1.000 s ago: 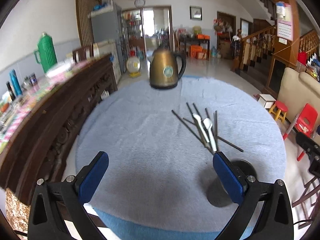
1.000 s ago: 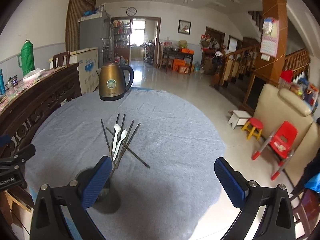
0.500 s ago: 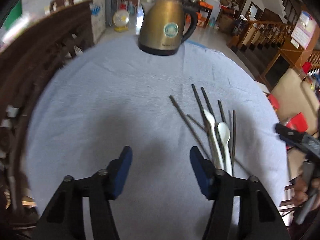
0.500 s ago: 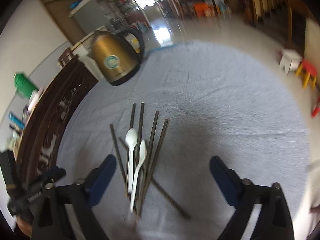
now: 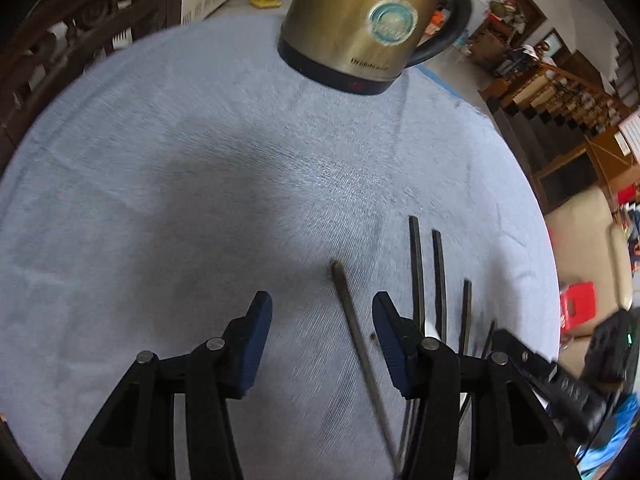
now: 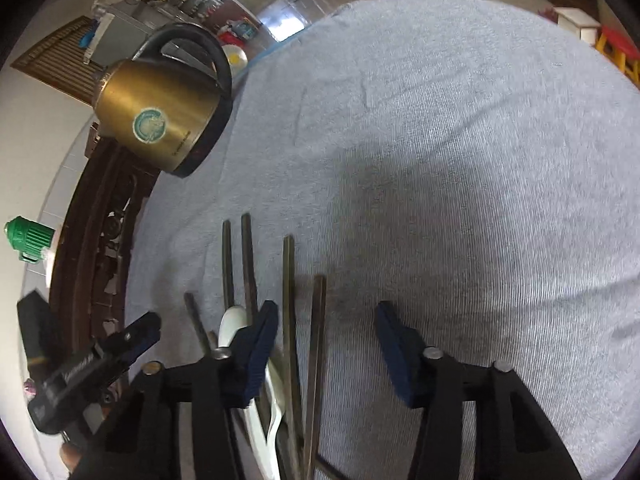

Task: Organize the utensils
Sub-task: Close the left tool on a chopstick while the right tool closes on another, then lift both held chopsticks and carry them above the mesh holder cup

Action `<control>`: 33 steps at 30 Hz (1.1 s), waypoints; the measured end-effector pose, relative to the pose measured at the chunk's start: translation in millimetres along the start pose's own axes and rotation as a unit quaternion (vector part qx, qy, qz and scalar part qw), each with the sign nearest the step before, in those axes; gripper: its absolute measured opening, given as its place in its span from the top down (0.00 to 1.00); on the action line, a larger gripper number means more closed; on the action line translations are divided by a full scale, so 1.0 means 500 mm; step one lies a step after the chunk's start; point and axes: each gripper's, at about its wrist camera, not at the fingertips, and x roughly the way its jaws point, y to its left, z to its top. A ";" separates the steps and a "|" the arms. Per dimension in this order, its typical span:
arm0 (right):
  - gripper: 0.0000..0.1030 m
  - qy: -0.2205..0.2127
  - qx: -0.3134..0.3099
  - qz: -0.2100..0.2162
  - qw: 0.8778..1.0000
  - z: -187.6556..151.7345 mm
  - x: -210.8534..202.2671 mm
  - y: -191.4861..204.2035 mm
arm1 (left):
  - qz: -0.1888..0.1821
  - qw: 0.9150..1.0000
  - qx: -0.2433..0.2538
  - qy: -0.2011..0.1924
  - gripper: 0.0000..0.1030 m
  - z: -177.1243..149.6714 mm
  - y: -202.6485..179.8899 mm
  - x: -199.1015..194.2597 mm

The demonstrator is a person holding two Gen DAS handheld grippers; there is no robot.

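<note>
Over the last second both grippers have dropped low over the tabletop [image 5: 200, 168]. The left gripper [image 5: 322, 336], narrowed but empty, straddles the outermost chopstick [image 5: 352, 320]. The right gripper [image 6: 326, 344], likewise half-closed and empty, brackets two chopsticks [image 6: 304, 320] beside the white spoons [image 6: 232, 320]. Pickup looks imminent.

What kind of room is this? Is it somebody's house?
Probably a home's living and dining room. A kettle and chopsticks sit on a cloth-covered round table, a wooden staircase rises behind, and there is a sofa.
</note>
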 end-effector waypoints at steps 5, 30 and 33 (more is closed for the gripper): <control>0.74 0.011 -0.011 -0.009 1.000 0.011 0.016 0.003 | 0.002 1.000 -0.019 0.005 0.58 0.021 -0.017 0.043; 0.94 -0.219 -0.133 0.026 0.966 -0.194 -0.341 0.108 | -0.022 0.965 0.138 -0.222 0.95 -0.215 -0.110 -0.350; 0.94 -0.255 -0.146 0.022 0.956 -0.248 -0.392 0.120 | -0.021 0.953 0.146 -0.265 0.95 -0.284 -0.109 -0.415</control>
